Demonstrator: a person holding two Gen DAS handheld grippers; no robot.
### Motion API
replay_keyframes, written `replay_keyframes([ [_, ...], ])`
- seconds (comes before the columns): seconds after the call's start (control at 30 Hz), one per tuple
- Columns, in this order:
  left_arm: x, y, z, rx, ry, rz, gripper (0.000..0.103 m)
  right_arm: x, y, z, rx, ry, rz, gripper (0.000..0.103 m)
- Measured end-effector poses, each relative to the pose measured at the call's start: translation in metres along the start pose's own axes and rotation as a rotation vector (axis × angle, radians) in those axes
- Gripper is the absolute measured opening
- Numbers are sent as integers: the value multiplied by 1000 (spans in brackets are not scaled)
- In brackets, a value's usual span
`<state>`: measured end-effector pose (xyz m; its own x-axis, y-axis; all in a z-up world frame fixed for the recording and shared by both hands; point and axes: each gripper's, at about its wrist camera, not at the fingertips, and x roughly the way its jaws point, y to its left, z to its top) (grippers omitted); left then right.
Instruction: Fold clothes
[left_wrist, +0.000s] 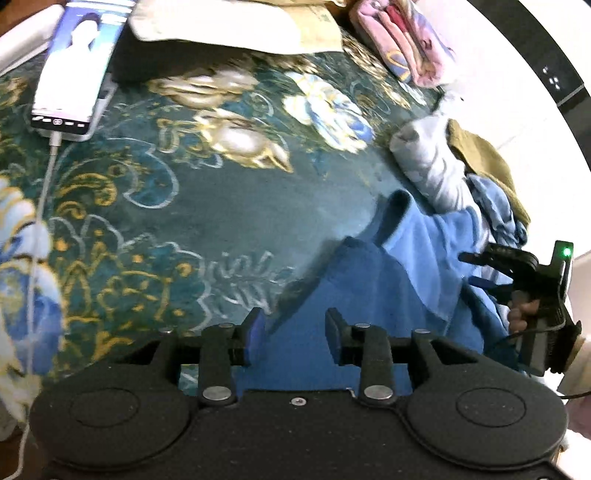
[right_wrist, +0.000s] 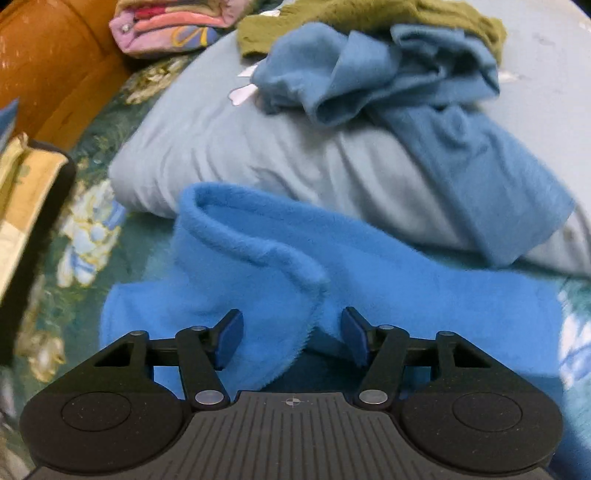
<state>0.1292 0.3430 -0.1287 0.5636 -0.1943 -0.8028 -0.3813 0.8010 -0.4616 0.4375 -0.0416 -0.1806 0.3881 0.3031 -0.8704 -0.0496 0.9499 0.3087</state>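
Note:
A bright blue fleece garment (right_wrist: 424, 288) lies crumpled on the teal floral bedspread (left_wrist: 221, 229); it also shows in the left wrist view (left_wrist: 388, 291). My left gripper (left_wrist: 295, 334) is open, its fingers straddling the garment's near edge. My right gripper (right_wrist: 291, 336) is open, with a frayed fold of the fleece between its fingers. In the left wrist view the right gripper (left_wrist: 476, 269) sits at the garment's right side. A darker blue fleece piece (right_wrist: 424, 92) and an olive garment (right_wrist: 369, 18) lie on a pale grey pillow (right_wrist: 229, 147).
A phone (left_wrist: 79, 62) with its screen lit and a white cable lies at the far left. A folded pink patterned stack (left_wrist: 402, 37) sits at the back. A beige cloth (left_wrist: 229, 26) lies beside it. An orange leather headboard (right_wrist: 51, 66) stands at left.

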Motion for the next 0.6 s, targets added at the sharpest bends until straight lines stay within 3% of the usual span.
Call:
replay_keyframes([
  [0.1, 7, -11, -3, 16, 25, -9, 34, 6, 1, -10, 32, 46, 26, 56],
  [0.23, 13, -20, -6, 31, 37, -17, 35, 15, -10, -12, 140, 38, 120, 54],
  [0.33, 16, -25, -9, 38, 41, -15, 36, 16, -18, -11, 213, 8, 176, 25],
  [0.37, 16, -26, -10, 39, 42, -14, 36, 12, -17, -9, 208, -13, 174, 15],
  [0.4, 17, -28, -11, 40, 44, -15, 36, 9, -16, -7, 201, -35, 171, 12],
  [0.53, 20, -35, -15, 64, 52, -16, 36, -11, 5, 10, 17, -147, 142, 9],
  [0.6, 22, -39, -17, 67, 58, -14, 36, -9, 8, 21, 4, -144, 127, 9],
])
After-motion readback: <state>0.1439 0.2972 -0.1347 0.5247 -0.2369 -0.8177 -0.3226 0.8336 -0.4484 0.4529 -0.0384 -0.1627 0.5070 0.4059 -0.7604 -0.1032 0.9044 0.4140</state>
